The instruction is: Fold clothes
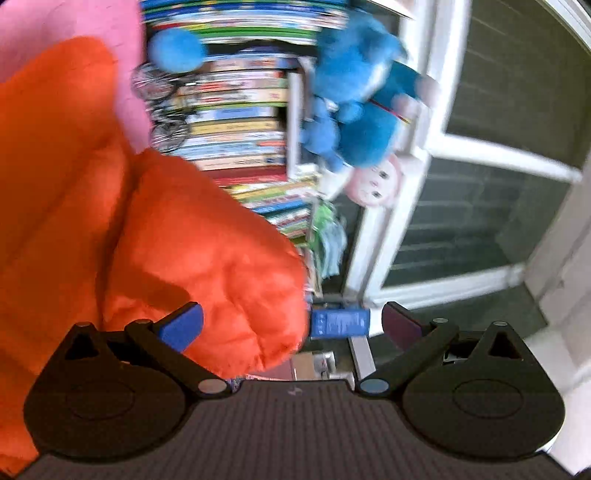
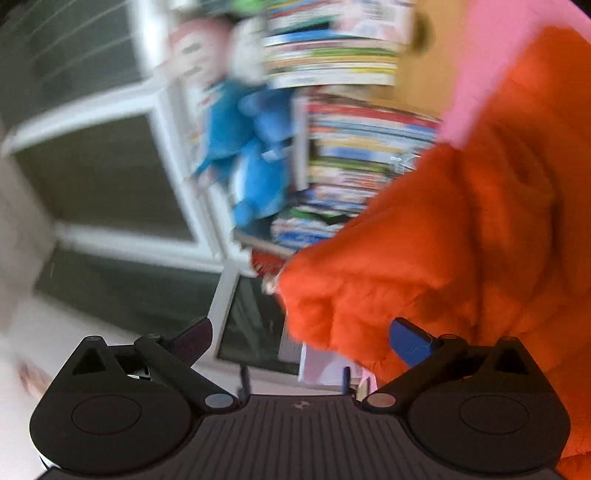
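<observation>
Both grippers' jaws spread; blurred orange garment [image 1: 184, 240] hides each blue pad.

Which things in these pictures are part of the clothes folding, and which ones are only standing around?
For the job:
- orange fleece garment
- left gripper, open
- right gripper, open

Just lying about:
- stacked books
- blue plush toy
- pink-faced doll
- white-framed window
- pink cloth
</observation>
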Available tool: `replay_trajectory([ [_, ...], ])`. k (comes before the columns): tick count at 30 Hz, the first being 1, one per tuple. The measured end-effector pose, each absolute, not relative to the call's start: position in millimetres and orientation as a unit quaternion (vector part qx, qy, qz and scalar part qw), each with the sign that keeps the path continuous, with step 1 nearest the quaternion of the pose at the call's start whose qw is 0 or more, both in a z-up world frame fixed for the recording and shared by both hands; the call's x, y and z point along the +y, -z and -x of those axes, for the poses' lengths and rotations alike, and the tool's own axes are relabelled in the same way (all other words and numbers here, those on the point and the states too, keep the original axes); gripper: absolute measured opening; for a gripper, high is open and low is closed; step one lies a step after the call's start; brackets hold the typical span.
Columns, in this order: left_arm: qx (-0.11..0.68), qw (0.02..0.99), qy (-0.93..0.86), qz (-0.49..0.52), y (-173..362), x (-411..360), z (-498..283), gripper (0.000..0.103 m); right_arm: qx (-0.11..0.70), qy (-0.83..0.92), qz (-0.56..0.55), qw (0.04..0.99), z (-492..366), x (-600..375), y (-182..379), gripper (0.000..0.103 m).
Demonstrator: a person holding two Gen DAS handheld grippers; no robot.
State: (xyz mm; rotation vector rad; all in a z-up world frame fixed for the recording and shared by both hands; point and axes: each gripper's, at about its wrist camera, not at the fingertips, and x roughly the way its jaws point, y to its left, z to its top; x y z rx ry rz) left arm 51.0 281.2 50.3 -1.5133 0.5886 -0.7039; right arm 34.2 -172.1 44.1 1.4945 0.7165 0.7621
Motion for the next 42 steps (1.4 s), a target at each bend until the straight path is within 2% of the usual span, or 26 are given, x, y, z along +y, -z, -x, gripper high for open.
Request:
replay_trajectory([
  [3,0.277,0.598,0.285,0.696,-25.4,280.0,-61.5,0.103,0.336,-0.321,-0.703,0.539,-51.5,-170.2,-24.3,0.103],
  [8,0.291,0.561,0.271,0.726,2.0,276.8,-65.2,0.103,0.355,-0.283,-0.749,0.482,-71.3,-152.4,-10.2,0.103],
  [12,0.291,0.555,0.269,0.732,6.1,278.6,-67.0,0.103,0.402,-0.233,-0.709,0.531,-85.0,-144.0,-11.0,0.102],
  [14,0.293,0.551,0.269,0.733,6.3,278.8,-69.9,0.103,0.408,-0.232,-0.684,0.559,-88.8,-140.4,-14.0,0.093],
  [16,0.298,0.552,0.273,0.729,2.9,276.4,-76.8,0.103,0.412,-0.233,-0.645,0.600,-88.1,-137.0,-21.1,0.069],
  [20,0.309,0.554,0.280,0.721,-3.9,271.7,-90.8,0.103,0.400,-0.253,-0.575,0.667,-87.8,-128.2,-36.2,0.057],
  [25,0.328,0.584,0.293,0.682,-21.0,259.5,-107.6,0.103,0.361,-0.278,-0.489,0.744,-83.7,-120.8,-60.0,0.029],
  [27,0.297,0.607,0.311,0.668,-37.9,259.0,-109.6,0.089,0.323,-0.301,-0.437,0.784,-77.6,-118.2,-76.0,0.027],
  [29,0.271,0.634,0.329,0.646,-54.2,257.4,-109.2,0.086,0.264,-0.332,-0.374,0.825,-64.2,-114.5,-94.8,0.027],
  [31,0.254,0.666,0.350,0.608,-69.5,253.3,-103.8,0.086,0.231,-0.349,-0.322,0.849,-55.0,-109.6,-104.0,0.027],
  [33,0.250,0.690,0.361,0.575,-78.9,248.7,-100.4,0.092,0.239,-0.352,-0.290,0.857,-52.5,-104.5,-101.3,0.027],
  [36,0.292,0.660,0.339,0.603,-54.3,240.5,-106.8,0.100,0.267,-0.342,-0.248,0.866,-48.7,-95.0,-85.2,0.027],
  [38,0.313,0.629,0.323,0.634,-35.0,235.7,-110.3,0.099,0.278,-0.337,-0.230,0.870,-43.9,-89.4,-75.0,0.030],
  [40,0.328,0.609,0.306,0.654,-20.7,231.8,-111.6,0.085,0.280,-0.340,-0.239,0.865,-36.8,-93.7,-68.0,0.047],
  [42,0.332,0.613,0.292,0.655,-18.6,229.5,-109.0,0.041,0.272,-0.357,-0.251,0.858,-27.2,-100.4,-66.4,0.059],
])
